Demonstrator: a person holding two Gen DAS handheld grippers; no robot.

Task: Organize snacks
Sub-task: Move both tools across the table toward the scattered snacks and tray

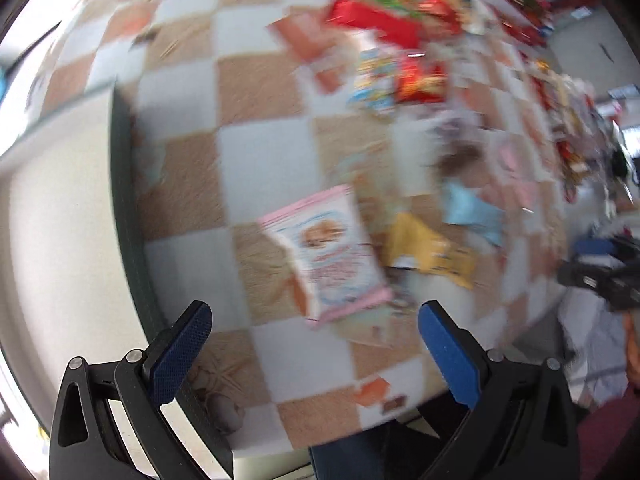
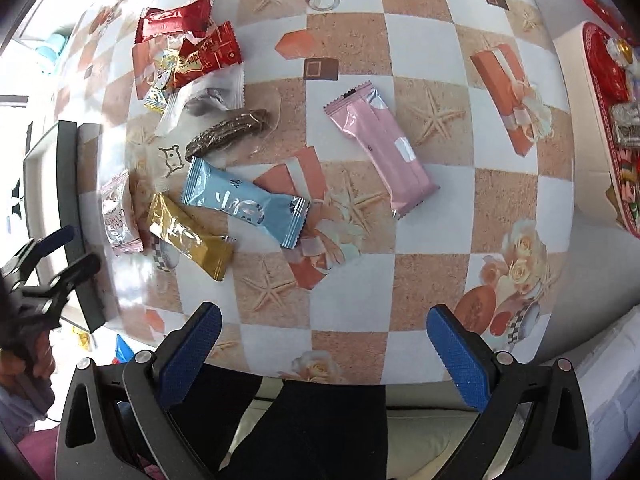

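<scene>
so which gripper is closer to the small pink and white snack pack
Left. The left gripper is open right in front of the pink and white pack; the right gripper sits further off, with the pack far to its left.

Bright daylight throughout, strongest from the blown-out left edge of both views. Heavy motion blur across the left wrist view, smearing the pink-and-white snack packet (image 1: 326,256). Sharp in the right wrist view, with glare on the glossy pale-blue foil wrapper (image 2: 244,204) and strong fisheye bending, dark vignette at corners.
</scene>
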